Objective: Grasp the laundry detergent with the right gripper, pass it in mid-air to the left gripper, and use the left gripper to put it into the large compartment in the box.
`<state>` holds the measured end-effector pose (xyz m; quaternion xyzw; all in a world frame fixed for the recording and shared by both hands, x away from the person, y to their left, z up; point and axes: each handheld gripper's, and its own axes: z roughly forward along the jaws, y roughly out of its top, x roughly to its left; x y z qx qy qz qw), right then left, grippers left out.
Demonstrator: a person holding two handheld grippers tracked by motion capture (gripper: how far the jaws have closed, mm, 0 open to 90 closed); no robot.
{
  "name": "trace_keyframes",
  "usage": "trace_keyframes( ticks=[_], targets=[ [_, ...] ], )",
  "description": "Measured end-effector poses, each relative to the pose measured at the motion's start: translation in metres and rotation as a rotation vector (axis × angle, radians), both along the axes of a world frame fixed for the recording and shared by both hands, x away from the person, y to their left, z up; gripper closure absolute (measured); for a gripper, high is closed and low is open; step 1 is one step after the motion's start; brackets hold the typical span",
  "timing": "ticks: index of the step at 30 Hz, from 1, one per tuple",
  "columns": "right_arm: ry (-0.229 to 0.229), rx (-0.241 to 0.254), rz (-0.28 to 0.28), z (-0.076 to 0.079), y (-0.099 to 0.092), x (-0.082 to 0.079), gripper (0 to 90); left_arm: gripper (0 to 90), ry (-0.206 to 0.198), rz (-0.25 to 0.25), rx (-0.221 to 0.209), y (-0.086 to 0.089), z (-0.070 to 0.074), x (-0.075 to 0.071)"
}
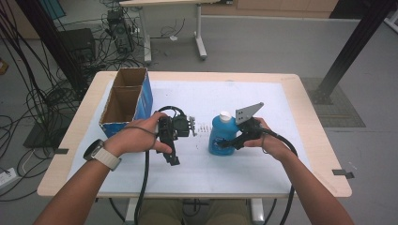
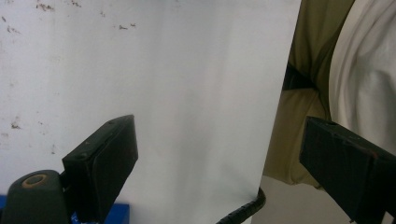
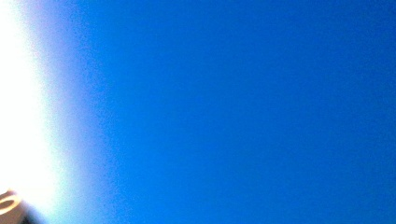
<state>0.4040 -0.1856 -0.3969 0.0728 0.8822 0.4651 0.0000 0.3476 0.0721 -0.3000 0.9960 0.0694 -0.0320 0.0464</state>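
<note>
A blue plastic bottle (image 1: pixel 219 137) with a white cap (image 1: pixel 225 115) stands upright on the white sheet (image 1: pixel 244 96), right of centre. My right gripper (image 1: pixel 224 144) reaches in from the right, and its black jaws clasp the bottle's lower body. In the right gripper view the bottle's blue wall (image 3: pixel 233 112) is pressed up close. My left gripper (image 1: pixel 172 159) lies under the left hand at the middle of the sheet, jaws pointing toward the person. In its own view the left gripper (image 2: pixel 219 140) is open, with only bare sheet between the jaws.
An open cardboard box (image 1: pixel 141 96) with blue sides and two compartments stands at the back left of the table. A few small bits (image 1: pixel 203 127) lie on the sheet between the grippers. The table's front edge (image 1: pixel 197 192) is near the person.
</note>
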Motion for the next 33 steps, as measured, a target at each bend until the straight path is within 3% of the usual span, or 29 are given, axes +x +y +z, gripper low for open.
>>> trace_keyframes(
  ticks=[33],
  targets=[
    [-0.016, 0.009, 0.003, -0.0009, -0.0008, -0.0003, 42.2, 12.2, 0.006, 0.002, -0.003, 0.0002, 0.0001, 0.0003]
  ],
)
